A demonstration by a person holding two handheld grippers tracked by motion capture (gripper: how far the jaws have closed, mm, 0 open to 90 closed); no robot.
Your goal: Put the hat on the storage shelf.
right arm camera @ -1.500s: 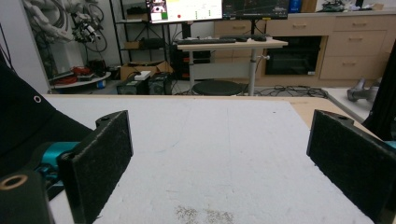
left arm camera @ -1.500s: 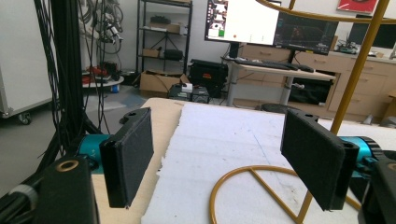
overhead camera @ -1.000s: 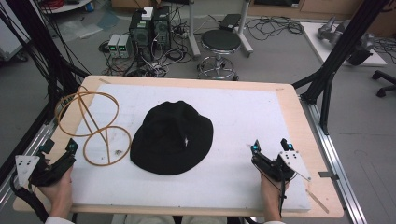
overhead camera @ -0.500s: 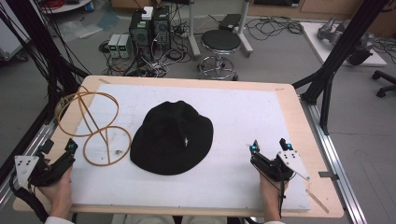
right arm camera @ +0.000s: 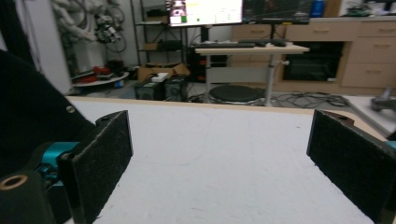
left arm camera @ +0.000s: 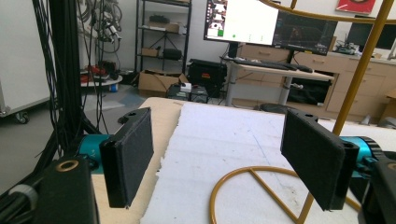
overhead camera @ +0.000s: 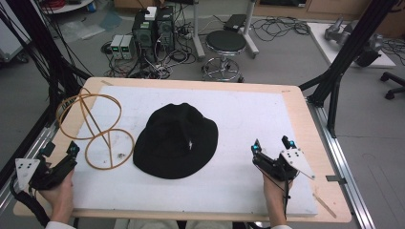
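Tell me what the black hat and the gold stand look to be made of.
Black hat: likely soft cloth, matte; it absorbs light and slumps on the white mat. Gold stand: seemingly thin metal rod with a glossy gold finish; its hoops hold rigid, even curves, though coated wire or plastic is possible.

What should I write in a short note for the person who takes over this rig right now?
Left gripper: open, holding nothing, at the near left edge beside the gold wire stand.
Right gripper: open, holding nothing, at the near right.
Black hat: flat on the white mat, mid-table, just right of the stand.
Done: nothing grasped yet.
Left: probably lift the hat onto the stand.
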